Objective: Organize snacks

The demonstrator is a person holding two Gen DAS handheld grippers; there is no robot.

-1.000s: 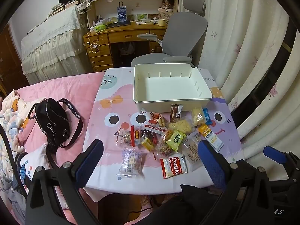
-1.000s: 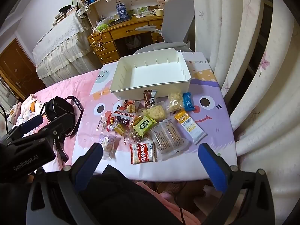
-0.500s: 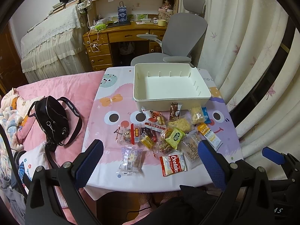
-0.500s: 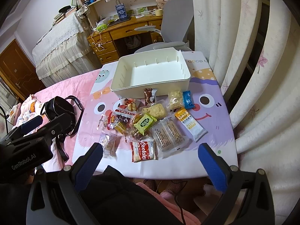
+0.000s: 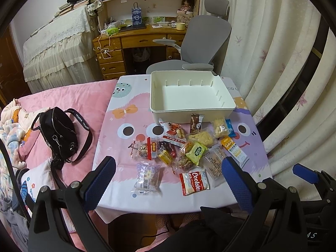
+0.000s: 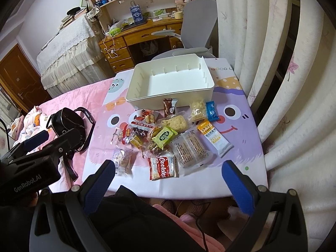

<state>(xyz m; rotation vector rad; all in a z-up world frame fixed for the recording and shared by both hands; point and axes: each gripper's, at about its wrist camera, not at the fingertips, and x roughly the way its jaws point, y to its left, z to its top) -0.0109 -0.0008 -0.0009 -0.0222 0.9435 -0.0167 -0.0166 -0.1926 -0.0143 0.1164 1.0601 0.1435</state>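
Observation:
An empty white bin (image 5: 222,110) (image 6: 130,98) stands at the far side of a small table with a cartoon cloth (image 5: 117,138) (image 6: 237,117). Several wrapped snacks lie in front of it, among them a red Cookies pack (image 5: 194,181) (image 6: 162,168), a green pack (image 5: 196,151) (image 6: 164,136), an orange oats bar (image 5: 234,151) (image 6: 214,137) and a clear pack (image 5: 147,177) (image 6: 122,161). My left gripper (image 5: 168,181) is open and empty, above the table's near edge. My right gripper (image 6: 168,181) is open and empty, also at the near edge.
A black handbag (image 5: 56,135) (image 6: 67,124) lies on the pink bed left of the table. A grey office chair (image 5: 201,42) and a wooden desk (image 5: 134,42) stand behind the table. Curtains (image 5: 273,63) hang close on the right.
Both grippers have drawn back and risen slightly, so the table looks a little farther away. Nothing on the table has moved.

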